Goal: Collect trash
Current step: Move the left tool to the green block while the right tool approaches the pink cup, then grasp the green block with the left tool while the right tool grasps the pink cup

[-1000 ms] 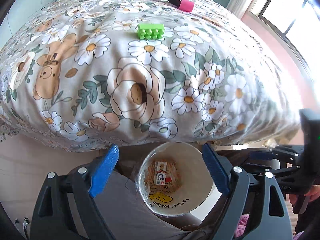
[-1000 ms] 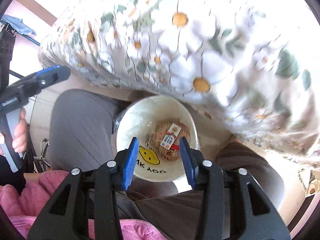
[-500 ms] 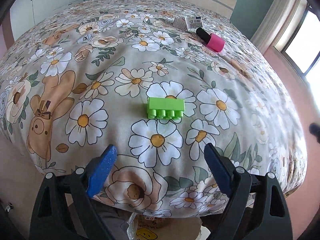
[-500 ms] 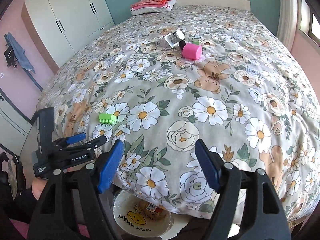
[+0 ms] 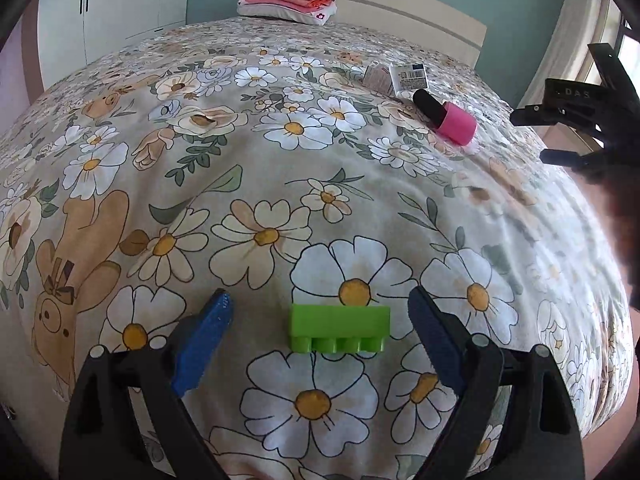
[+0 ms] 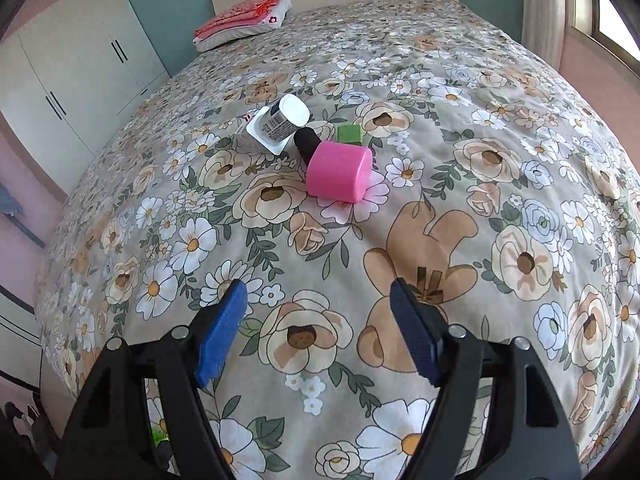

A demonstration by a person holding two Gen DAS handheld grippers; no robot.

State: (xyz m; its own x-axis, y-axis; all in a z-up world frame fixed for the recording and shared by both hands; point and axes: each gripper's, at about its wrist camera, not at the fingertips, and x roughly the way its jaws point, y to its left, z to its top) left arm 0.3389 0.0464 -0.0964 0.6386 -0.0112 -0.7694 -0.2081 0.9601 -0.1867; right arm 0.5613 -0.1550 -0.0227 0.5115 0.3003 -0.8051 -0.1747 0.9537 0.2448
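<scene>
Matt printed cloth bedspread (image 5: 240, 184), glossy green plastic brick (image 5: 339, 328), smooth pink plastic cap (image 6: 338, 171), ribbed blue jaws.

Bedroom in a home. Large bed (image 6: 400, 220) under a floral bedspread (image 5: 260, 200) printed with daisies and cartoon rabbits; pale wooden headboard (image 5: 400, 4) at the far end against a teal wall (image 6: 168, 4). Folded pink-and-white bedding (image 6: 244, 20) near the headboard. White wardrobe (image 6: 76, 76) with dark handles at far left; curtained window (image 6: 580, 12) at far right.
</scene>
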